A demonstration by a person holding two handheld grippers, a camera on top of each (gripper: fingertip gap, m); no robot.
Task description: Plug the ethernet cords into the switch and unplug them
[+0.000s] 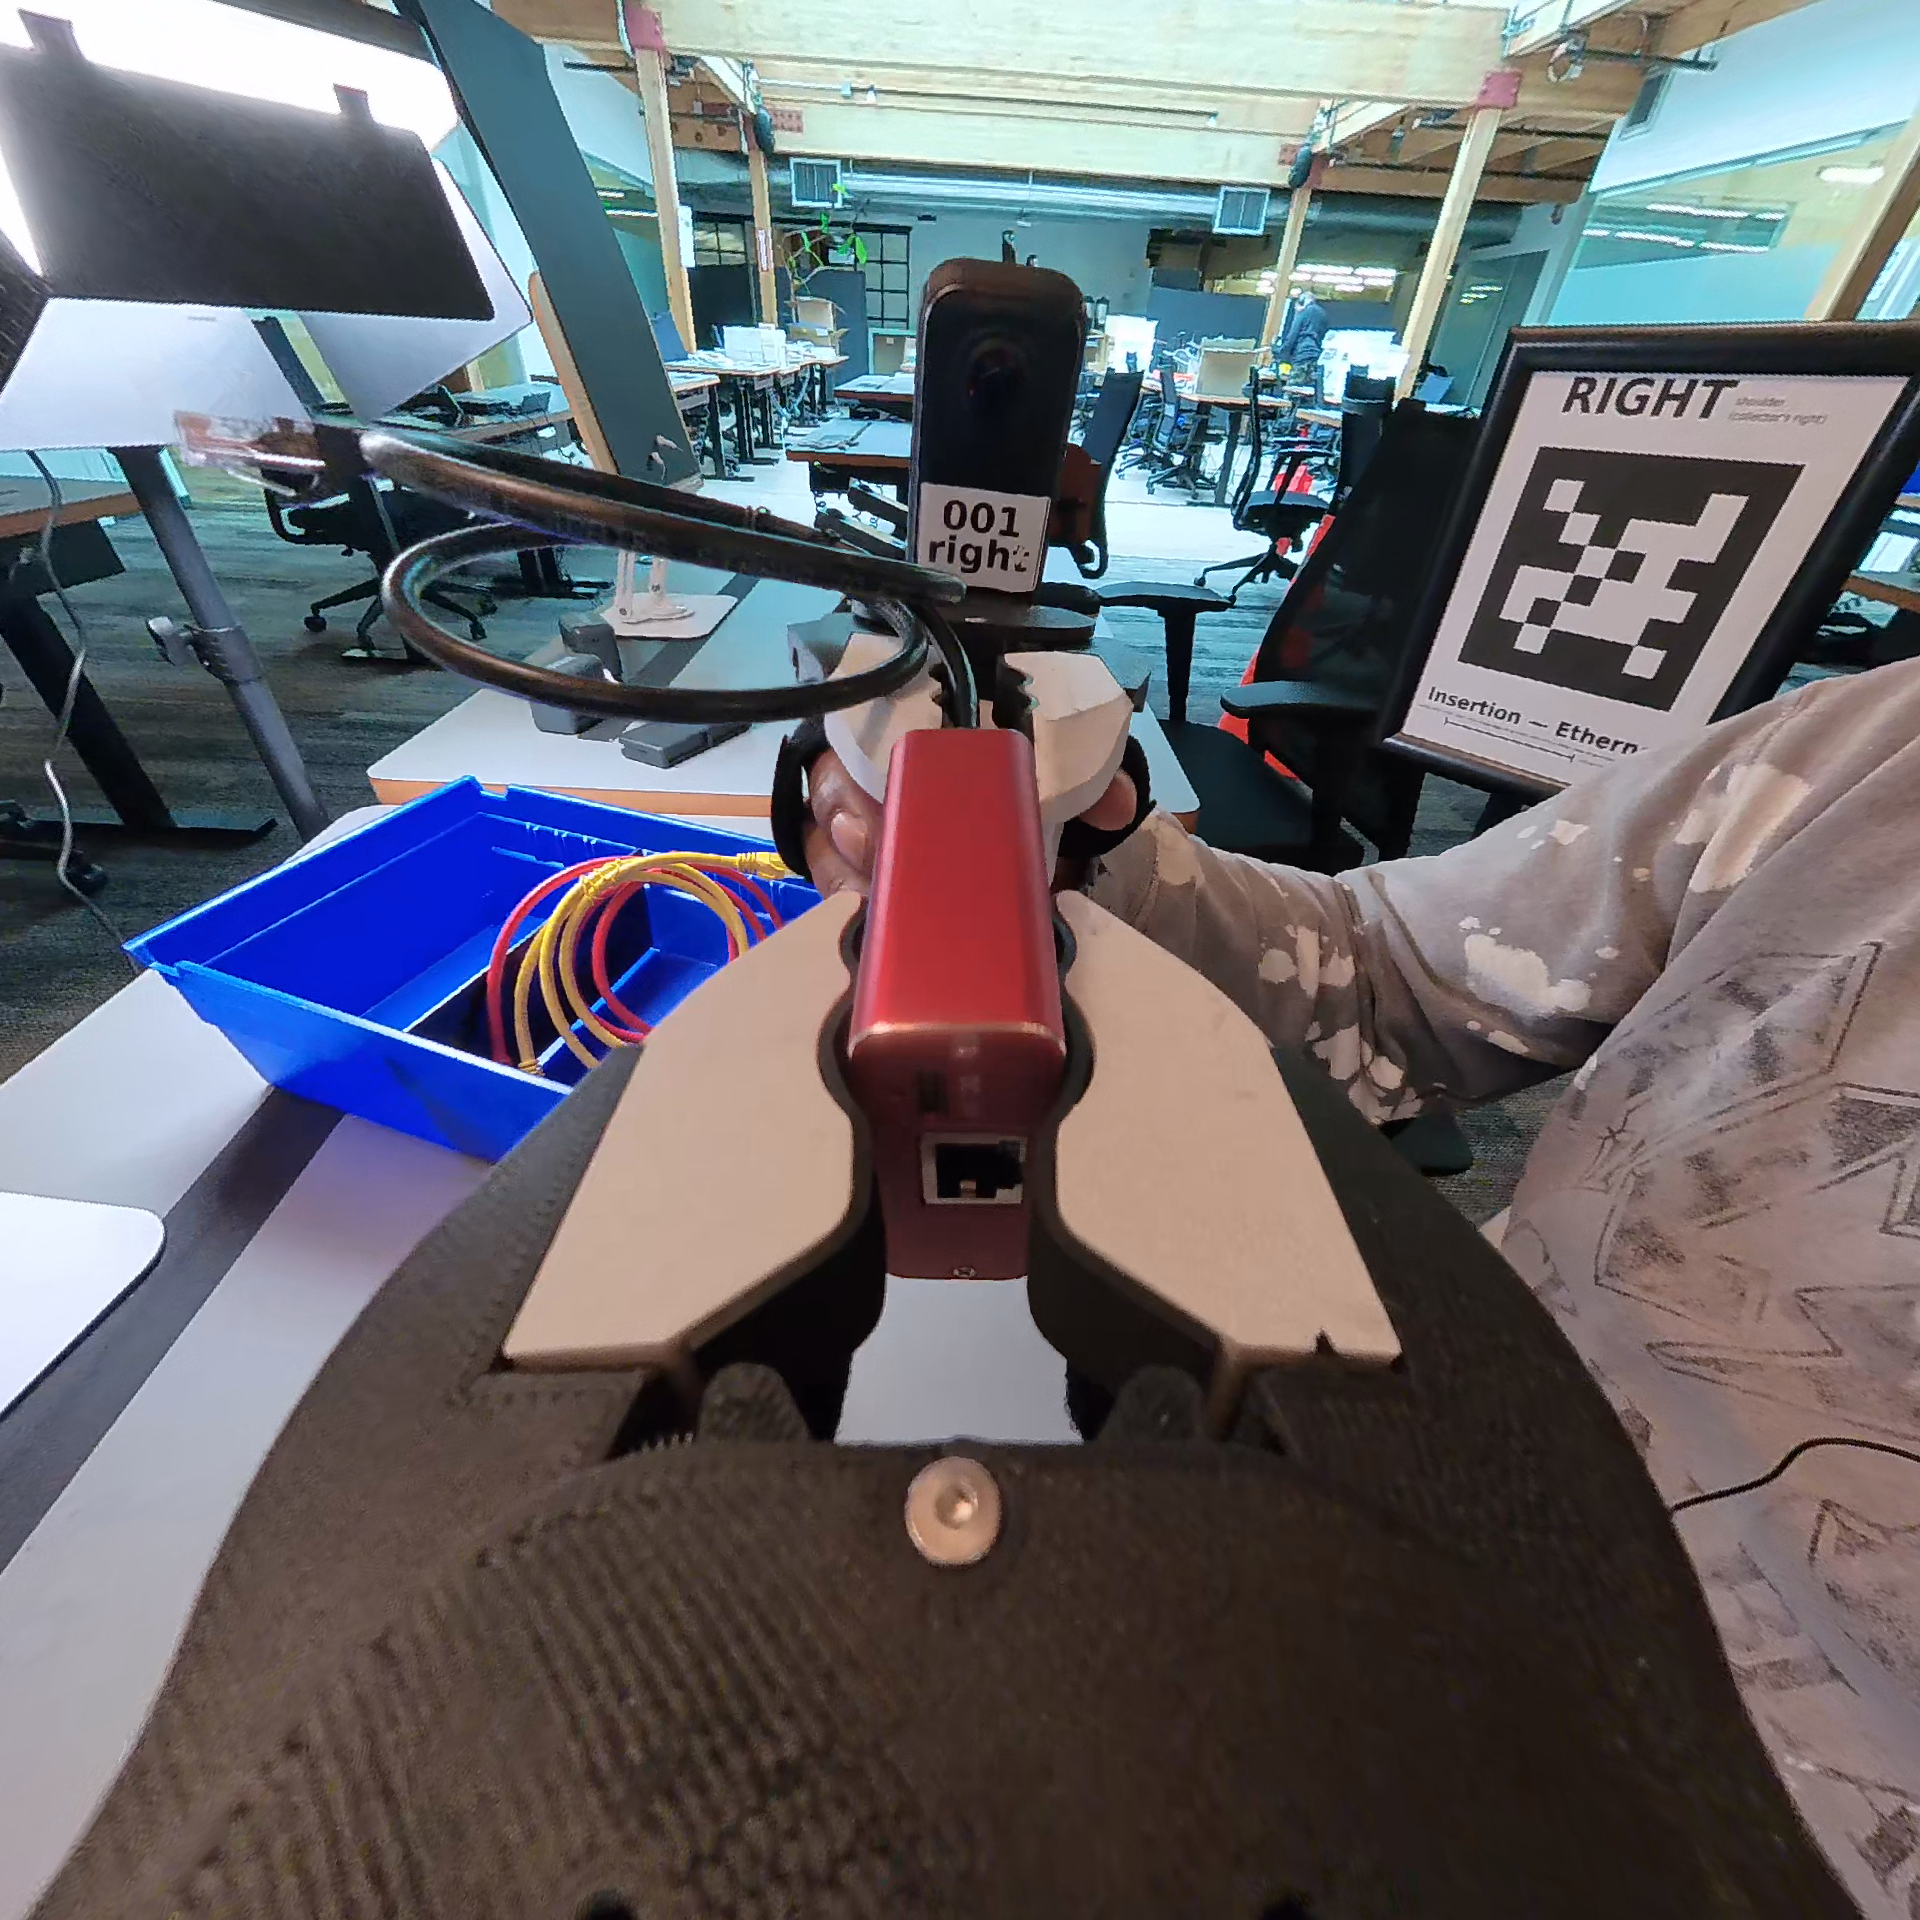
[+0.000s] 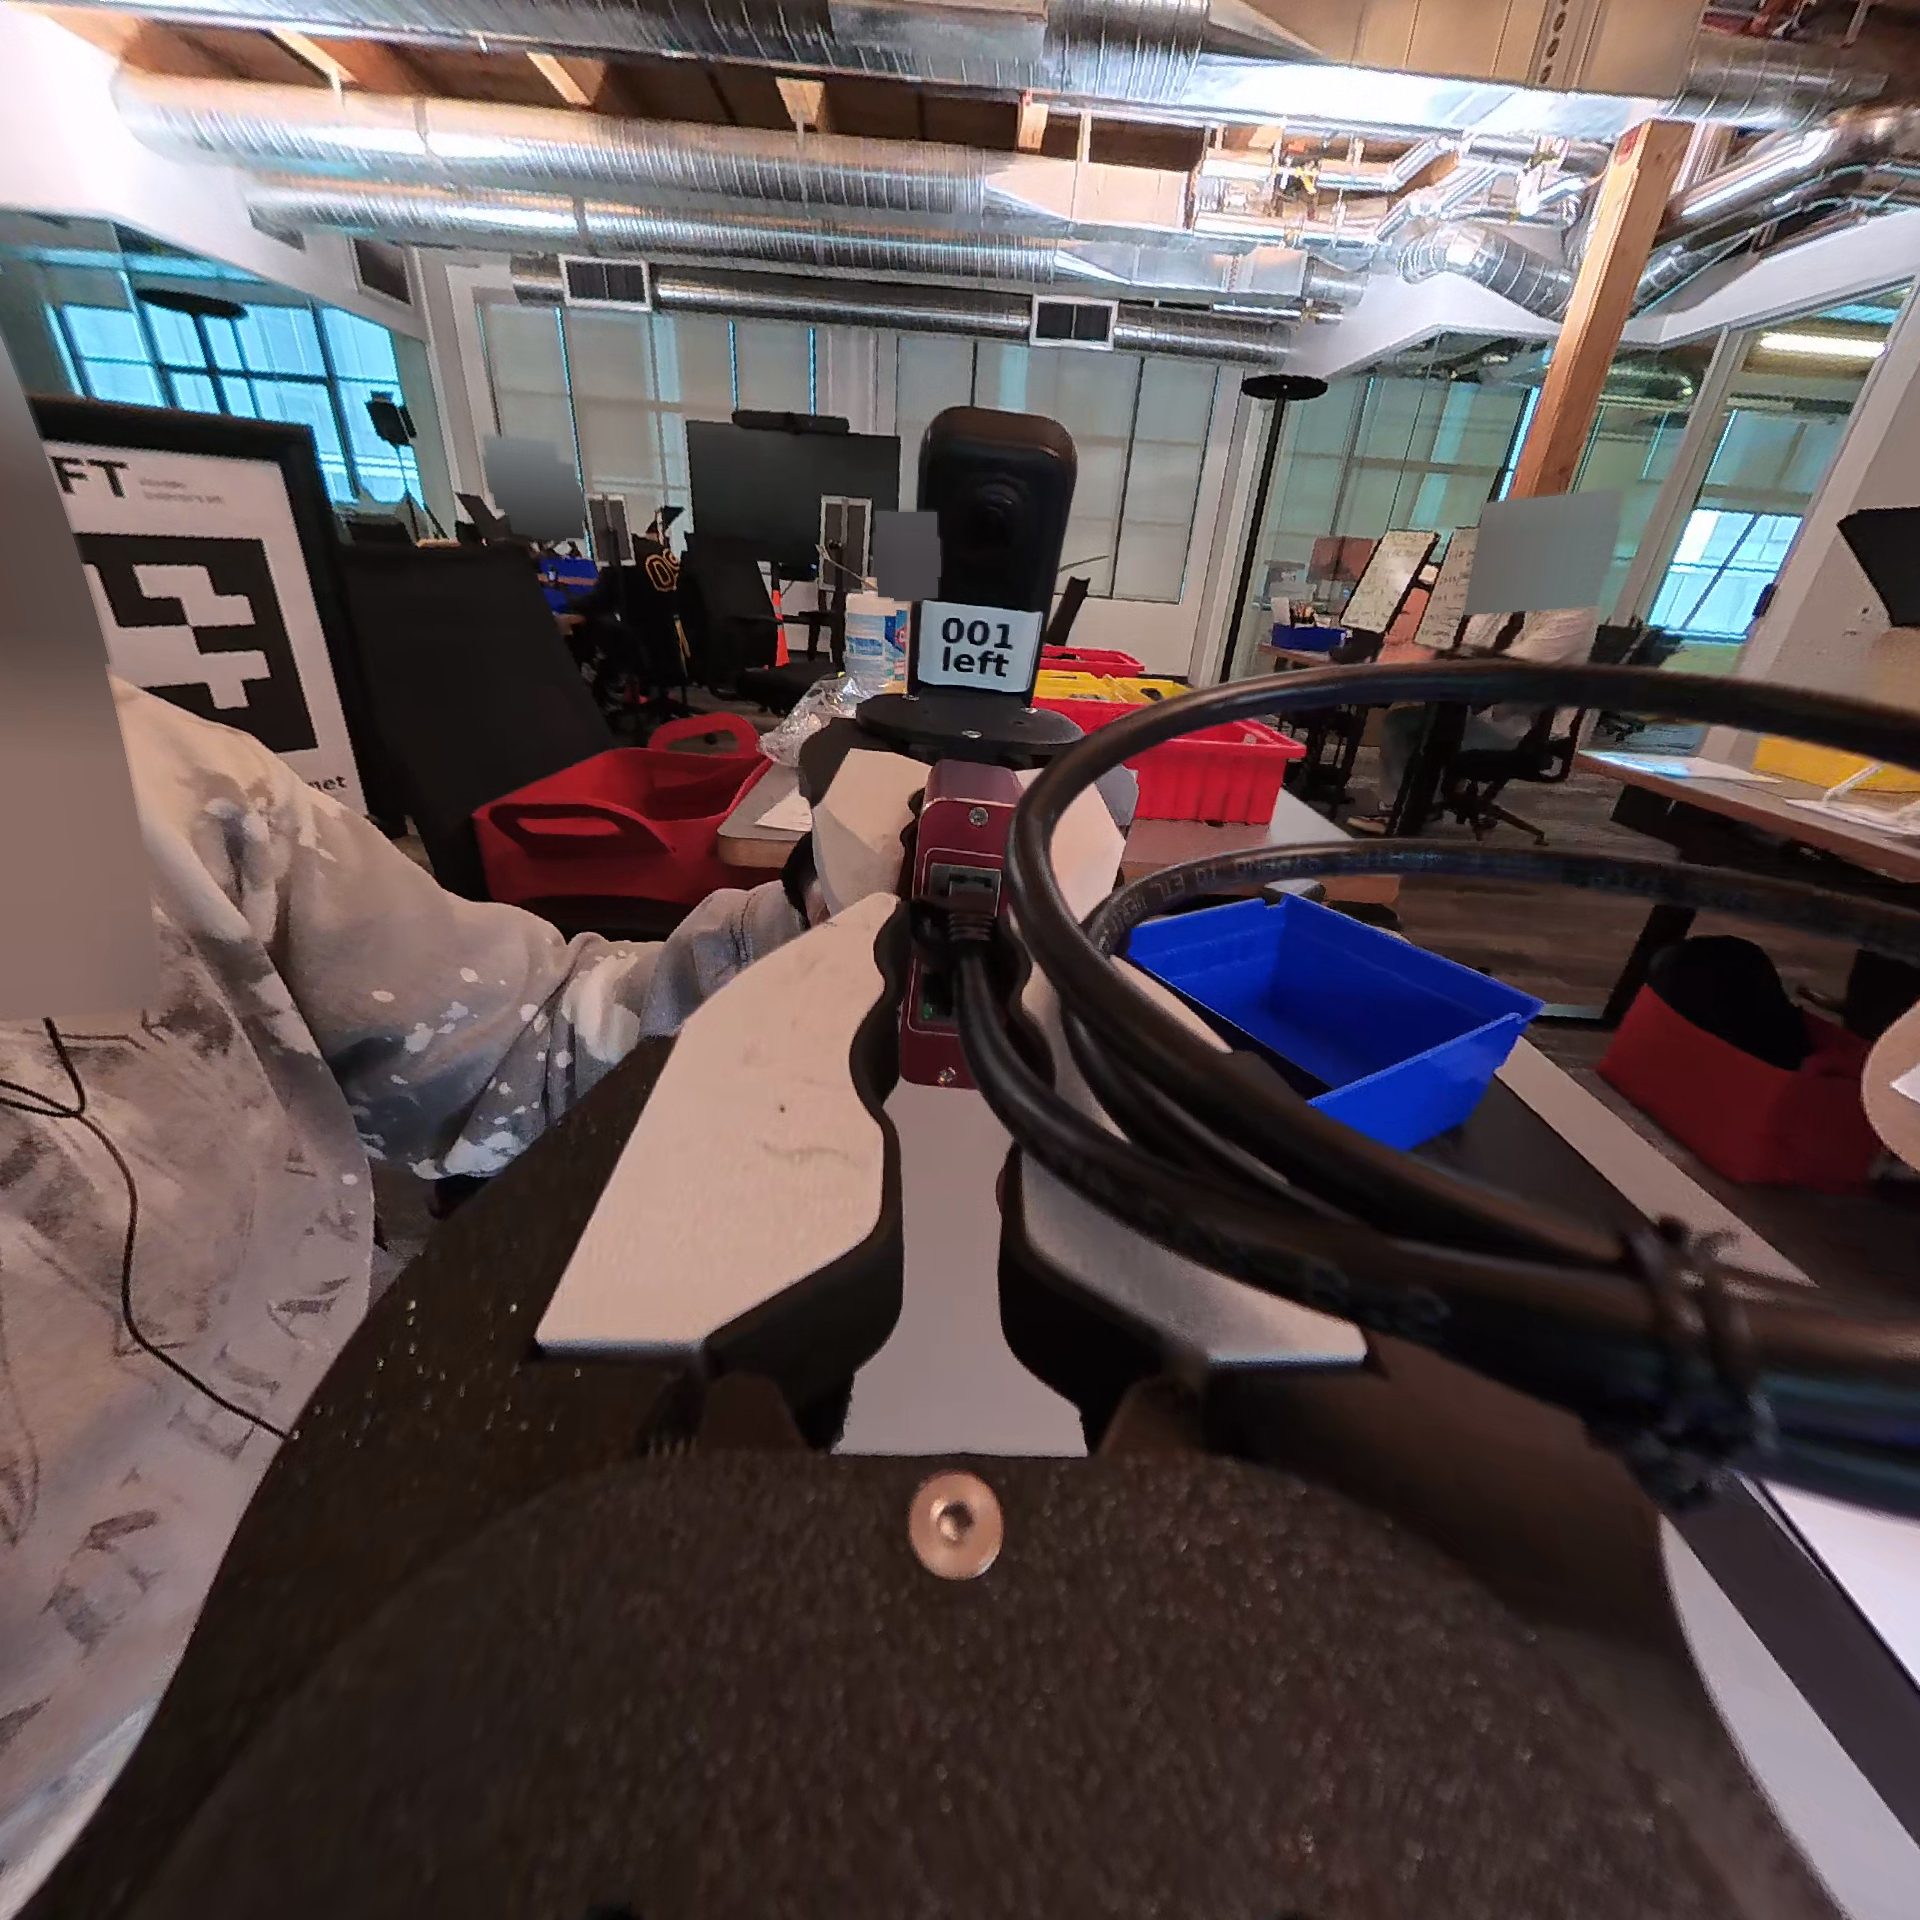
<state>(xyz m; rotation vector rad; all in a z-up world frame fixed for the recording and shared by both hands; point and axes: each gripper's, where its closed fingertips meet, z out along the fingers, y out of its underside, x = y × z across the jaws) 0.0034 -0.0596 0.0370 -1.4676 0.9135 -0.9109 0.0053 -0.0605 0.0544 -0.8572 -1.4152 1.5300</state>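
Note:
My left gripper (image 1: 956,925) is shut on a red switch (image 1: 951,935) and holds it in the air, with one empty port (image 1: 975,1169) facing the camera. In the right wrist view the switch (image 2: 935,831) shows its other end, where a black ethernet cord (image 2: 1049,831) is plugged into the upper port (image 2: 961,883). My right gripper (image 2: 956,956) is closed around that cord just below the plug. The cord loops off to the right. Its free clear plug (image 1: 223,436) hangs in the air in the left wrist view.
A blue bin (image 1: 312,966) on the white table (image 1: 125,1143) holds coiled red and yellow cords (image 1: 613,935); it also shows in the right wrist view (image 2: 1351,997). A framed marker sign (image 1: 1621,561) and a person's sleeve (image 1: 1558,935) are right. A light panel (image 1: 208,208) stands left.

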